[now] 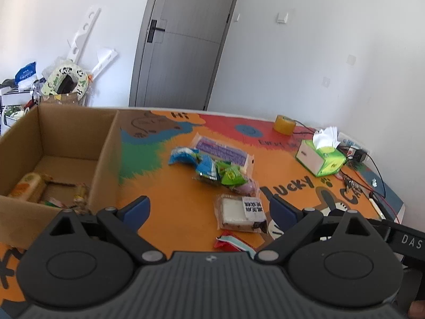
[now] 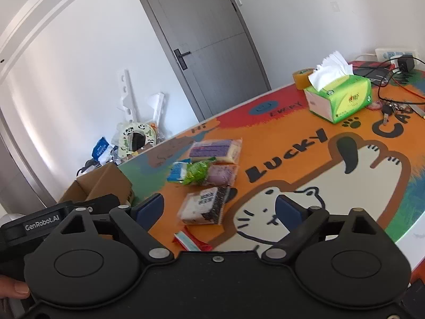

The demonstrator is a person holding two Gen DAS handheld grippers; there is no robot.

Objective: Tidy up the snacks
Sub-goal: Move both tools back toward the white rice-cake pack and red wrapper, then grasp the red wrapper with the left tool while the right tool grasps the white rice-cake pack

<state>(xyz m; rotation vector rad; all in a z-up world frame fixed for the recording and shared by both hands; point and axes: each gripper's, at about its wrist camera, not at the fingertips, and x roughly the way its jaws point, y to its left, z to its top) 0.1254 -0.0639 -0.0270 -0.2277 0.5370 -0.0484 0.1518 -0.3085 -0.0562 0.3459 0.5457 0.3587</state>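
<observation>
Left wrist view: the left gripper (image 1: 208,208) hangs above the orange cartoon-print table (image 1: 172,199) with its blue-padded jaws spread wide and nothing between them, the sorting job judged partly done. Nearest, just ahead of the jaws and a little right of centre, lies a small red-and-white flat sachet (image 1: 231,242); directly beyond it rests a clear-wrapped cake slice with a black-and-white label (image 1: 241,212). Further out sits a loose cluster of packets: a bright green crinkled packet (image 1: 231,174), a blue-and-white foil pouch (image 1: 191,159) to its left, a pale purple wrapped bun (image 1: 248,187) to its right, and behind them a purple-and-yellow flat pack (image 1: 225,152). To the left of the left jaw stands an open brown cardboard box (image 1: 105,159), already holding a few items, among them a yellow-orange wrapped snack (image 1: 26,187); the rest inside are too small to name. Six or so snacks thus appear left on the table. In the right wrist view the right gripper (image 2: 219,210) is likewise open and empty, with the sachet (image 2: 191,240) just ahead between its jaws, the cake slice (image 2: 203,206) past it, the cluster beyond, and the box (image 2: 106,183) off to the left. Far off to the right stand a green tissue box (image 2: 340,98) and a roll of tan tape (image 2: 301,78), near tangled black cables (image 2: 393,79).
</observation>
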